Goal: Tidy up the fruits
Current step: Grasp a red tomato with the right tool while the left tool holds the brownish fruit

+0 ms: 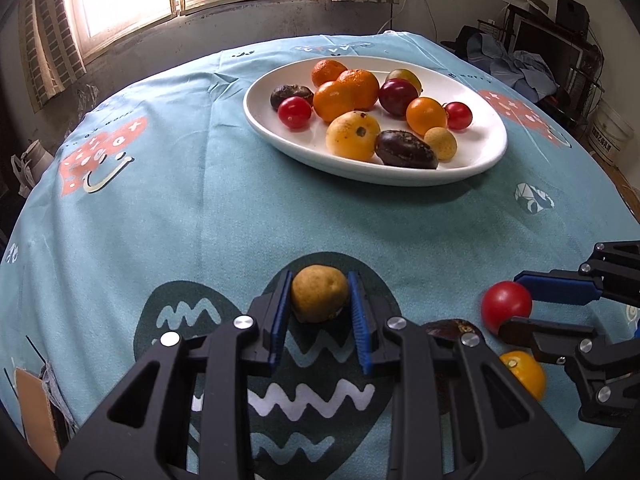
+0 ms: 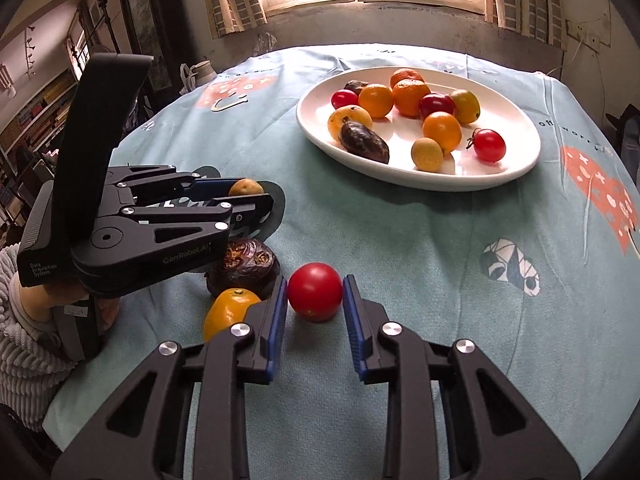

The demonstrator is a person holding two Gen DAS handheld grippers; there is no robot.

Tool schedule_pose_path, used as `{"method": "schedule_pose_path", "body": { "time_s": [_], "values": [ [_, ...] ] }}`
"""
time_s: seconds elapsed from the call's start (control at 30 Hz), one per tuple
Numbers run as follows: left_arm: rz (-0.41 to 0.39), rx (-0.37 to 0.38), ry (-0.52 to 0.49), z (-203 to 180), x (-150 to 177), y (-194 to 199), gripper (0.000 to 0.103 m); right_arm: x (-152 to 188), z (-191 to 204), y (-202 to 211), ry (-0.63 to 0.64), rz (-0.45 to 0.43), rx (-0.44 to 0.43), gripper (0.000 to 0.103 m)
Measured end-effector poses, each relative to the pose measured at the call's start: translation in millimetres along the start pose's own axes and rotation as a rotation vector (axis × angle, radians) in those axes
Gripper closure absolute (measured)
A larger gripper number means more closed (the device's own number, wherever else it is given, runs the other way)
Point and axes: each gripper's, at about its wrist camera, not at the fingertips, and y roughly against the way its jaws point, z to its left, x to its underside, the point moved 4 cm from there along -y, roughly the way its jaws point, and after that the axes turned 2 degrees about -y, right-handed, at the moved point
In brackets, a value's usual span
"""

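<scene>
Left tongs: left gripper [image 1: 320, 294] clamped on a small tan fruit [image 1: 319, 293]; both blue pads press its sides, and the fruit sits low at the cloth.
Right tongs: right gripper [image 2: 315, 298] clamped on a red tomato [image 2: 315, 297]; pads touch both flanks. Whether the tomato has left the cloth cannot be told.
Tongs relative to each other: side by side, both pointing down toward the table [image 1: 168, 216], the left set beside the right set's left flank.
Loose fruit near the tongs: a dark wrinkled fruit [image 2: 244, 266] and an orange-yellow fruit [image 2: 228, 310] lie between the two sets, touching each other, just left of the right tongs' left finger.
Destination: white plate [image 2: 516, 160], ahead of both tongs and well apart from them.
Plate contents: roughly a dozen pieces, among them orange citrus [image 2: 410, 96], red tomatoes, dark fruits and yellow ones.
Done: most fruit already rests on the plate.
Left to do: four pieces remain off the plate, two gripped and two loose.
Stage judged: late, with both grasps made and carrying to the plate not yet begun.
Caution: the tomato is round and smooth; it may slip under a loose grip.
</scene>
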Motion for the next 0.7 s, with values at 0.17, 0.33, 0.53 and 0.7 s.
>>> {"method": "schedule_pose_path", "body": {
  "time_s": [0.17, 0.33, 0.53, 0.7],
  "values": [
    [-0.007, -0.019, -0.010, -0.5, -0.4, 0.3, 0.073, -0.8, 0.5, -0.4, -0.005, -0.005, -0.002, 0.074],
    [-0.009, -0.026, 0.003, 2.3, -0.9, 0.8, 0.057, -1.0, 0.8, -0.4, -0.004, -0.004, 0.009, 0.072],
    [-0.003, -0.030, -0.003, 1.5, -0.3, -0.9, 0.046, -0.1, 0.4, -1.7, -0.008, -0.011, 0.017, 0.060],
    [0.001, 0.013, -0.007, -0.3, 1.5, -0.2, 0.064, 0.6, -0.4, -4.1, -0.026, -0.010, -0.008, 0.072]
  ]
}}
